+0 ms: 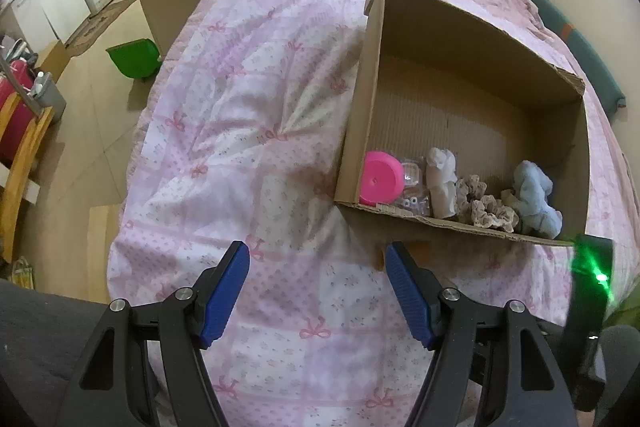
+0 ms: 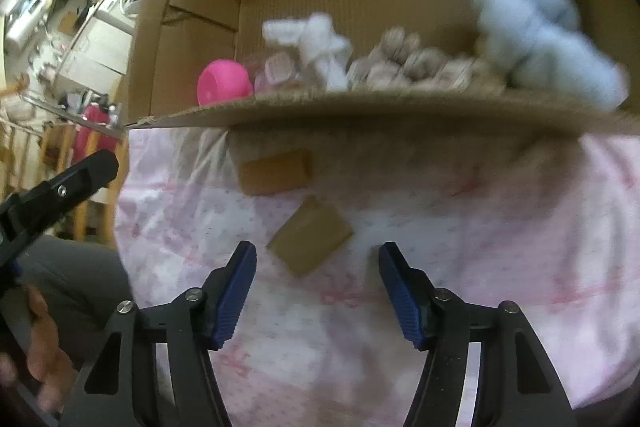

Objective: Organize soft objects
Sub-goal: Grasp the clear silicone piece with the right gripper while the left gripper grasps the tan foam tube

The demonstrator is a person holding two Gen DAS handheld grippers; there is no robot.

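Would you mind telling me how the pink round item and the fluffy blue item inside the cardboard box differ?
The pink round item is smooth, bright and looks rigid; the fluffy blue item is pale, fuzzy and shapeless. The pink one sits at the left end of the row, tipped on its side against the box wall; the blue one slumps at the right end. The blue one also looks bulkier. Both lie along the near wall of the cardboard box.

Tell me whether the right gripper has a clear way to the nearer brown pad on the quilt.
Probably yes: the right gripper stands open just short of the brown pad, which lies bare on the quilt with nothing over it.
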